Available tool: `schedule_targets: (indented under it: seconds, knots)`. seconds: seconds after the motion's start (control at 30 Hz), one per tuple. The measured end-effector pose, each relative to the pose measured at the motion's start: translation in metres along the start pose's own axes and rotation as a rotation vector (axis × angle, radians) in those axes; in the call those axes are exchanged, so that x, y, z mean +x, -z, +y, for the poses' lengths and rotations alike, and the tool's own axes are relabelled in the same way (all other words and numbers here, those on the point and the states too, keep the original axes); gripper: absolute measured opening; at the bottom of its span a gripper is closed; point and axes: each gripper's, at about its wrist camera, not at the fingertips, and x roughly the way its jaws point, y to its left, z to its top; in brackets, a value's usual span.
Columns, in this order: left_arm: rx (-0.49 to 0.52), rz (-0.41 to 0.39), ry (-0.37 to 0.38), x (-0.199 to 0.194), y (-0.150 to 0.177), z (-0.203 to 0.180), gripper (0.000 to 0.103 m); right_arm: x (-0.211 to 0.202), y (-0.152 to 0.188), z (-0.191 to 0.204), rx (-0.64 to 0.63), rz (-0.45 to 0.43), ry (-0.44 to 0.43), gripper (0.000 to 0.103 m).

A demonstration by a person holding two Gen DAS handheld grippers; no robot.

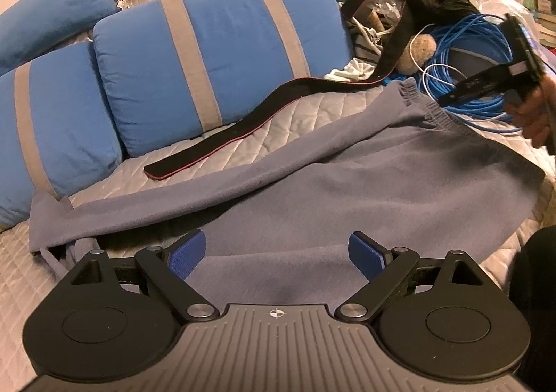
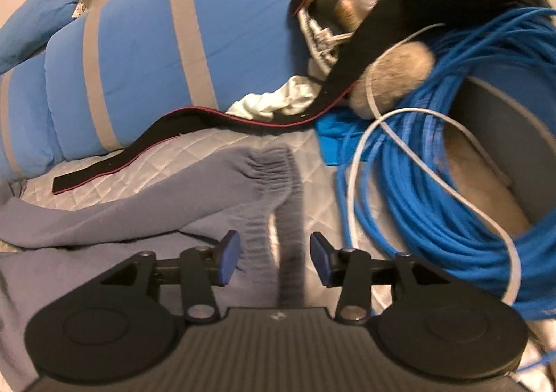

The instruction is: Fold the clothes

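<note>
Two grippers work over grey sweatpants (image 1: 347, 176) spread flat on a quilted bed cover (image 1: 305, 114): the left gripper (image 1: 276, 253) hovers over the cloth at 6 o'clock of its own view, blue pads (image 1: 186, 251) spread wide and holding nothing. Over in the right wrist view, the right gripper (image 2: 274, 258) sits just above the gathered elastic waistband (image 2: 267, 166), its jaws parted on either side of the band without pinching it. Blue-and-grey cushions (image 1: 215, 55) lie at 10 o'clock, a black strap (image 1: 264, 114) runs between them and the sweatpants, and a coil of blue cable (image 2: 434, 166) rests at 3 o'clock.
</note>
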Motion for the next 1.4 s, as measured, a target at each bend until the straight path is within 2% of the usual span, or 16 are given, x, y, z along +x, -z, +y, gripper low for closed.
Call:
schedule_targets:
  seconds: [0.17, 0.23, 0.27, 0.3, 0.47, 0.57, 0.63, 0.67, 0.73, 0.77, 0.8, 0.9, 1.03, 1.27, 1.33, 1.4]
  knots:
    - [0.001, 0.013, -0.007, 0.003, 0.002, 0.001, 0.09, 0.032, -0.006, 0.006, 0.014, 0.029, -0.029, 0.058]
    - [0.004, 0.019, -0.009, 0.004, 0.003, 0.002, 0.09, 0.042, -0.006, 0.006, 0.027, 0.049, -0.038, 0.031]
    - [0.005, 0.024, -0.011, 0.004, 0.004, 0.002, 0.09, 0.047, -0.007, 0.007, 0.031, 0.06, -0.038, 0.011]
    - [0.007, 0.026, -0.012, 0.004, 0.004, 0.002, 0.09, 0.048, -0.007, 0.006, 0.03, 0.058, -0.027, 0.005]
    - [0.02, 0.025, -0.007, 0.004, 0.006, 0.0, 0.09, 0.049, -0.014, -0.012, 0.084, 0.063, 0.021, 0.004]
    - [0.022, 0.027, -0.005, 0.003, 0.008, 0.001, 0.09, 0.048, -0.014, -0.015, 0.069, 0.064, 0.041, 0.004]
    - [0.02, 0.028, -0.005, 0.002, 0.009, 0.001, 0.09, 0.047, -0.015, -0.013, 0.066, 0.072, 0.046, 0.011]
    - [0.018, 0.027, -0.006, 0.002, 0.009, 0.002, 0.09, 0.046, -0.015, -0.011, 0.063, 0.076, 0.048, 0.029]
    - [0.012, 0.021, -0.004, 0.0, 0.01, 0.003, 0.09, 0.036, -0.016, -0.004, 0.041, 0.067, 0.063, 0.043]
    - [0.007, 0.018, -0.001, -0.001, 0.011, 0.004, 0.09, 0.029, -0.016, 0.001, 0.017, 0.058, 0.077, 0.061]
    - [0.002, 0.015, 0.002, -0.002, 0.011, 0.005, 0.09, 0.019, -0.015, 0.006, -0.01, 0.039, 0.086, 0.072]
    - [-0.008, 0.009, 0.015, -0.005, 0.01, 0.006, 0.09, -0.016, -0.009, 0.023, -0.121, -0.003, 0.066, 0.076]
    - [-0.01, -0.003, 0.039, -0.01, 0.011, 0.006, 0.09, -0.065, 0.004, 0.039, -0.285, -0.026, 0.056, 0.087]
    - [-0.003, -0.018, 0.037, -0.012, 0.009, 0.002, 0.09, -0.137, 0.065, 0.061, -0.718, -0.037, 0.138, 0.097]
    - [-0.005, -0.019, 0.036, -0.012, 0.008, 0.001, 0.09, -0.147, 0.078, 0.064, -0.785, -0.018, 0.151, 0.097]
    - [-0.005, -0.021, 0.038, -0.012, 0.007, 0.0, 0.09, -0.158, 0.071, 0.068, -0.762, 0.001, 0.134, 0.098]
